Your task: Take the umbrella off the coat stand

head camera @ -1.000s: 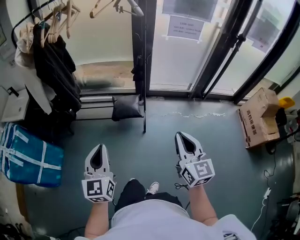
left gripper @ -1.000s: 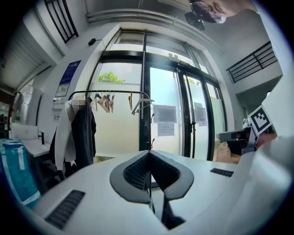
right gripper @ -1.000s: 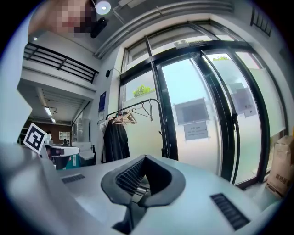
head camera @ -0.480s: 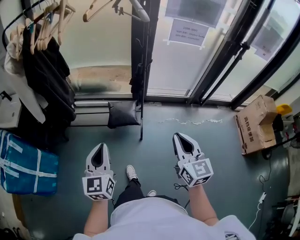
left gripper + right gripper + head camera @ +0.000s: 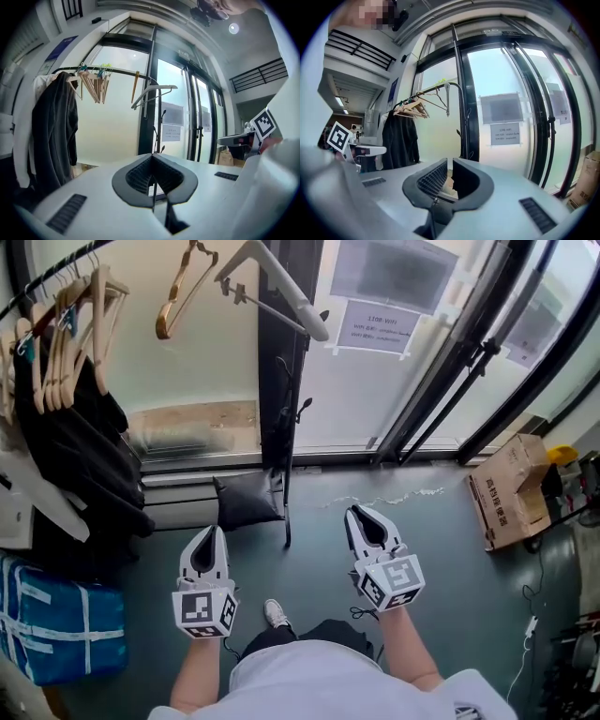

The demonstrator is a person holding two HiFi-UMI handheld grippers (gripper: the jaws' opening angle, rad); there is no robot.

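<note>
Umbrella (image 5: 277, 451), dark, slim and furled, is seen hung at the coat stand's (image 5: 117, 70) end post (wooden hangers (image 5: 70, 329) alongside). Before the stand, left gripper (image 5: 215, 534) and right gripper (image 5: 357, 515) are held level, ribbed jaws closed, empty.

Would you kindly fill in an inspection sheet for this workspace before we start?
Surface: grey floor, marked near the door.
Job's things: dark umbrella hanging at the end post of the coat stand, untouched.
Clutter: blue bag, black cushion, cardboard box.
Grippers: left gripper and right gripper both shut, empty, apart from the umbrella.
Cables: white cable on the floor at right.
Surroundings: glass doors; hangers and dark coats on the stand.
</note>
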